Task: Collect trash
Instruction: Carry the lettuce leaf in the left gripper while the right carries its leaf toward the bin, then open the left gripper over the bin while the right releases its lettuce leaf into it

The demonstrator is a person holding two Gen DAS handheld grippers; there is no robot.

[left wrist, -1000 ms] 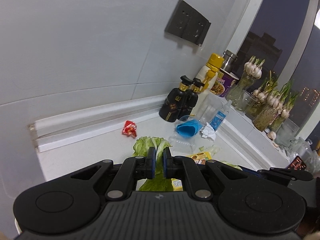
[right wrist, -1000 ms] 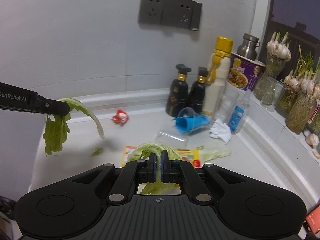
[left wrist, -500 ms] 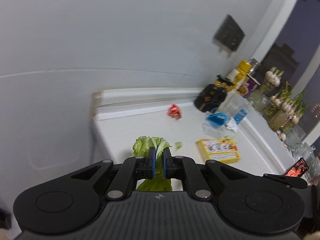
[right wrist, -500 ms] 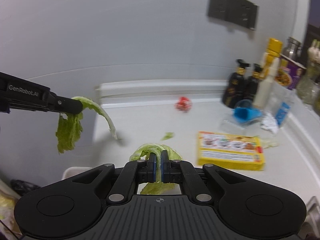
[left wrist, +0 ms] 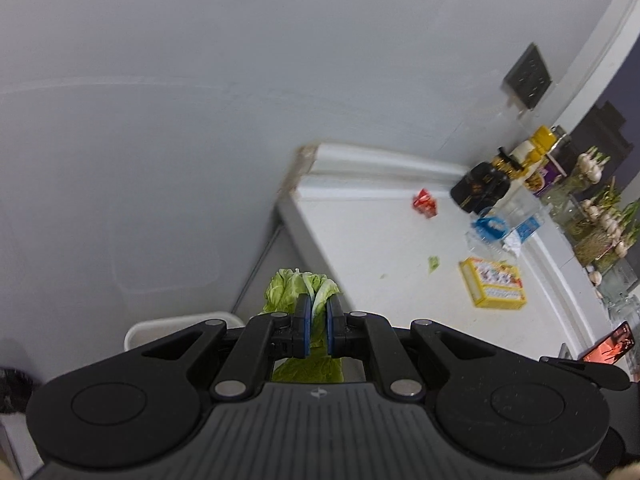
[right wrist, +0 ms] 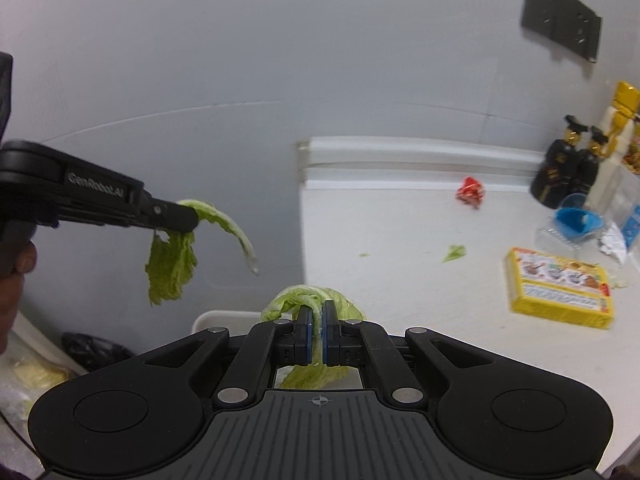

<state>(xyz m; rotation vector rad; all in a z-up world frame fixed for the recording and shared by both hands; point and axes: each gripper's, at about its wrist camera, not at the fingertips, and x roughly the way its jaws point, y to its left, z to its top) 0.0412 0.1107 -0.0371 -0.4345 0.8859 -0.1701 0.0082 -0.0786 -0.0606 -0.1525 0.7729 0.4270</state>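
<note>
The left tongs (left wrist: 316, 330) are squeezed tight on a green lettuce leaf (left wrist: 298, 290). Seen from the right wrist, the same left tongs (right wrist: 188, 218) stick out from the left side, and their leaf (right wrist: 172, 264) hangs down in the air, floppy, with one long strip curling off to the right. A hand (right wrist: 16, 276) shows at the left edge behind them.

The right tongs (right wrist: 317, 338) are also squeezed tight, on a second lettuce leaf (right wrist: 316, 300). This leaf bunches up over the tips and hangs down under them.

Both leaves are in the air off the left end of the white worktop (right wrist: 400, 280), in front of the grey wall. Just below the tongs is the rim of a white bin (right wrist: 224, 316). Something black (right wrist: 94, 354) lies further left and low down; it is too dark to tell what it is.

On the worktop lie a crumpled red wrapper (right wrist: 470, 192), a small green leaf scrap (right wrist: 454, 253) and a yellow box (right wrist: 560, 288), all well apart from each other. At the far right stand two dark bottles (right wrist: 568, 174) side by side, with a blue cup (right wrist: 576, 220) lying on its side just in front of them. A grey socket plate (right wrist: 560, 16) is on the wall above.
</note>
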